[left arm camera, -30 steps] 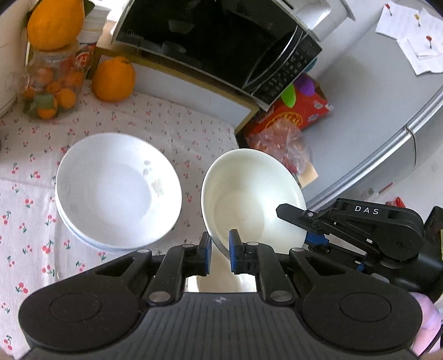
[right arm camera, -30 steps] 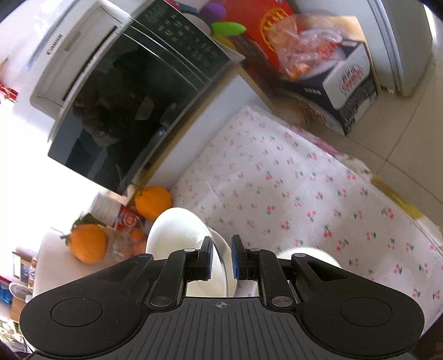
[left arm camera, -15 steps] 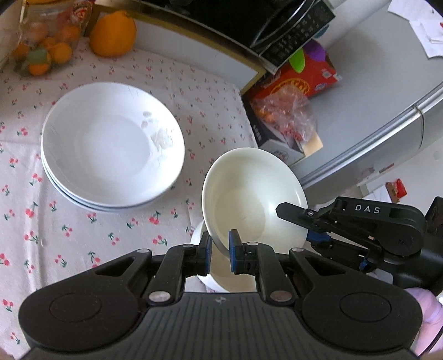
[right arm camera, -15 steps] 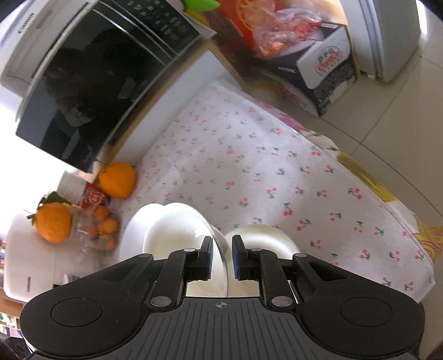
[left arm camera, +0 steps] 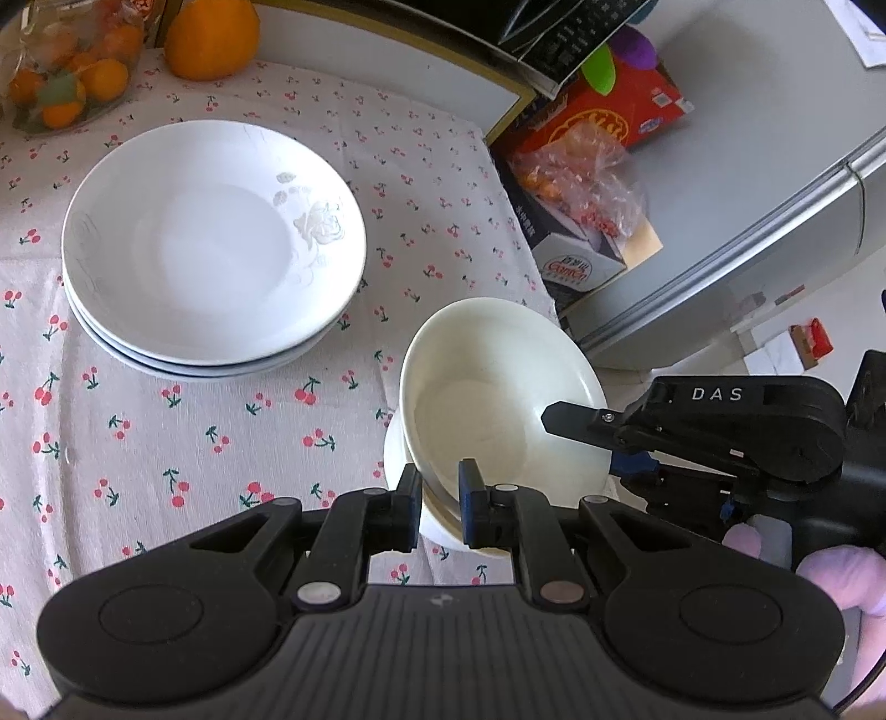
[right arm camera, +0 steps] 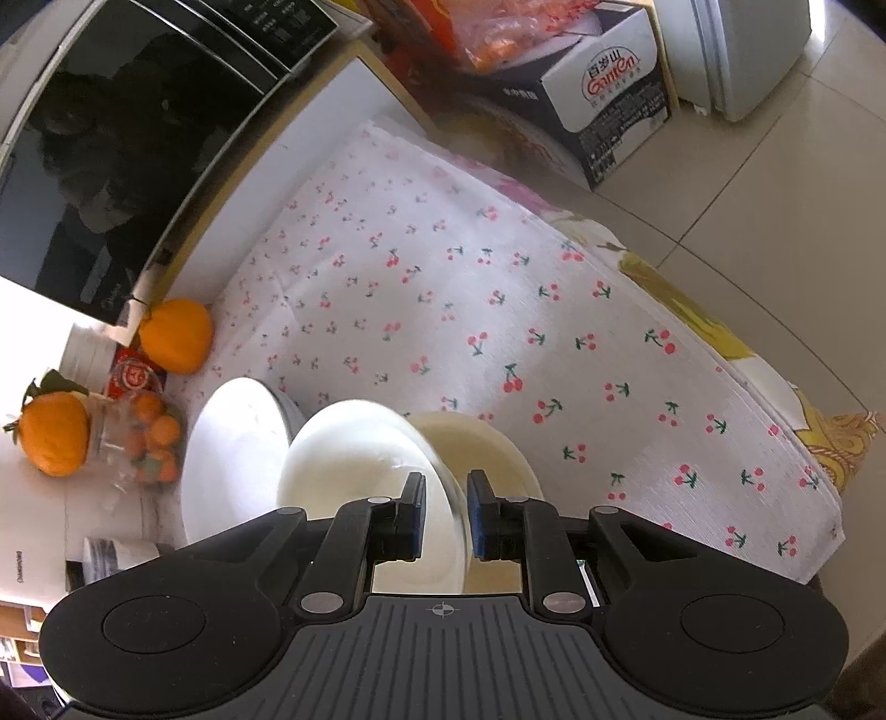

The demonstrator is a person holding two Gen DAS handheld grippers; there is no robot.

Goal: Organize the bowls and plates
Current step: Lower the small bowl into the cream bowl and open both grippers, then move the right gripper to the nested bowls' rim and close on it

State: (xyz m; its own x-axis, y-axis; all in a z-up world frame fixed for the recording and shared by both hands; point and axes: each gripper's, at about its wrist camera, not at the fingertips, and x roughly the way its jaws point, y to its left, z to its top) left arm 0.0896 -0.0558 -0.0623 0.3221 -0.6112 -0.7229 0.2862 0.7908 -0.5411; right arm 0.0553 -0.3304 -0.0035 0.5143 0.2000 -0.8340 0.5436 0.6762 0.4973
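We take the small cream ceramic bowl as our landmark. Nearest the left camera, the left gripper has its fingers set narrow on the near rim of that bowl, one inside and one outside, clamping it. The bowl is tilted, its far edge raised, and sits partly in a second cream bowl that rests on the cherry-print cloth covering the desk.

To the right of the landmark bowl in this view, the right gripper reaches in over the bowl's right side, with a hand in a pale pink glove behind it. In the right wrist view, the right gripper has its fingers opening; the same bowl's rim stands between them with a gap on the right side, so the pads do not press on it.

Beyond and left of the landmark bowl we note a stack of wide white shallow plates with a faint grey rose print, apart from it. Farther still lie a large orange and a clear jar of small oranges, with a black microwave behind.
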